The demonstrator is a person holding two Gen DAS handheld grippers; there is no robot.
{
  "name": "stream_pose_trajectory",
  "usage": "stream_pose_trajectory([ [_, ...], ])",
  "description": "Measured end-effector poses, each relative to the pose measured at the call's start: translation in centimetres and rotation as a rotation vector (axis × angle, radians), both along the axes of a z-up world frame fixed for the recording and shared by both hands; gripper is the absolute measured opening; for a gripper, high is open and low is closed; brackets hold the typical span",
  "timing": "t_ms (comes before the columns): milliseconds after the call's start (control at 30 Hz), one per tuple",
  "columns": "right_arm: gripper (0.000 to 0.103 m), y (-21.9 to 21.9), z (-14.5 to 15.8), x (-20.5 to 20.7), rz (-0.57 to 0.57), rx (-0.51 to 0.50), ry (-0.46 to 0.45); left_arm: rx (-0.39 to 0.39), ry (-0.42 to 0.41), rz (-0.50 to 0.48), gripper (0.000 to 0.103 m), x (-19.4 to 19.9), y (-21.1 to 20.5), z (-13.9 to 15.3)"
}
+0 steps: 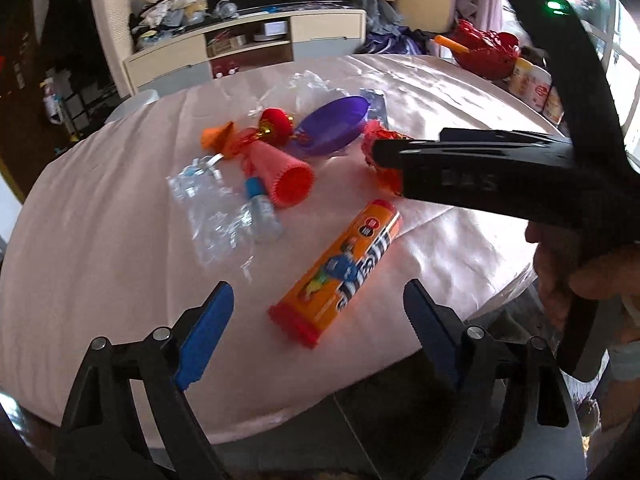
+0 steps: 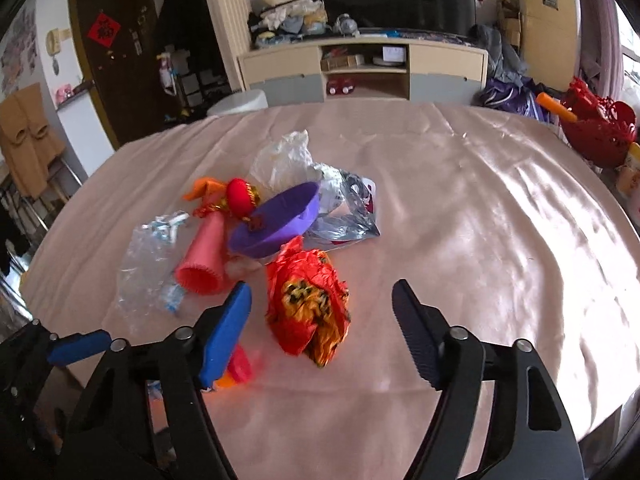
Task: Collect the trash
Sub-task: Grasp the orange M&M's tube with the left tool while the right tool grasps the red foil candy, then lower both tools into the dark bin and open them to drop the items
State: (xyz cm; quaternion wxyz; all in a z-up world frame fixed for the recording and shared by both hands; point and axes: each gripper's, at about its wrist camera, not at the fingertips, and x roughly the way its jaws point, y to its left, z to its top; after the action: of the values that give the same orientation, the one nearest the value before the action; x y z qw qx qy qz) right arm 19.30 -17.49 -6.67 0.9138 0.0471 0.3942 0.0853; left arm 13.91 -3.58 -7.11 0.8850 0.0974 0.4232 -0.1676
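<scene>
The left gripper [image 1: 316,332] and the right gripper [image 2: 322,328] both stand apart and empty above the worktop [image 2: 480,208]. Nothing looks collected yet: the orange candy tube [image 1: 340,268], the crumpled red wrapper [image 2: 308,304], the purple bowl [image 2: 276,220], the pink cone [image 2: 202,260] and the clear plastic [image 2: 144,264] all lie clustered mid-worktop, so the whole pickup remains.

The orange candy tube [image 1: 340,276] lying on the pink tablecloth carries large white lettering, upside down and not clearly legible. A red diamond-shaped paper [image 2: 105,31] on the dark door bears a black character, too blurred to read.
</scene>
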Motion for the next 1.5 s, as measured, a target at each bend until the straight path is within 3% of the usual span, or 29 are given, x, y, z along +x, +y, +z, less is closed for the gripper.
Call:
stream_pose_trajectory([
  [67,0.065,0.0,-0.5,0.6,0.009,0.002,0.013,-0.013,0.014,-0.022,0.081,0.7,-0.3,-0.4],
  [267,0.044,0.2,-1.3,1.0,0.037,-0.023,0.016,-0.034,0.038,-0.048,0.053,1.3,-0.7,-1.3],
  [400,0.041,0.0,-1.7,0.6,0.046,-0.025,0.015,-0.045,0.043,-0.071,0.039,1.0,-1.0,-1.1],
  [600,0.037,-1.2,-1.3,-1.6,0.034,-0.049,-0.013,-0.031,0.045,-0.091,0.029,0.2,-1.7,-1.1],
  [800,0.036,-3.3,0.5,-5.3,0.030,-0.012,-0.053,-0.047,0.042,-0.062,0.029,-1.6,-1.7,0.6],
  [933,0.037,-4.2,2.3,-8.6,0.032,0.009,-0.093,-0.066,0.001,-0.043,0.029,-4.5,-2.0,3.2],
  [1067,0.037,-4.5,3.5,-12.0,0.032,0.006,-0.119,-0.092,0.012,0.000,0.029,-7.4,-2.1,3.7],
  [1267,0.037,-4.9,2.8,-15.9,0.053,0.012,-0.101,-0.159,0.103,0.082,0.029,-11.8,-2.0,0.7],
  [1500,0.037,-4.7,-1.0,-18.1,0.056,0.031,-0.015,-0.180,0.156,0.147,0.029,-13.8,-2.0,-3.8],
])
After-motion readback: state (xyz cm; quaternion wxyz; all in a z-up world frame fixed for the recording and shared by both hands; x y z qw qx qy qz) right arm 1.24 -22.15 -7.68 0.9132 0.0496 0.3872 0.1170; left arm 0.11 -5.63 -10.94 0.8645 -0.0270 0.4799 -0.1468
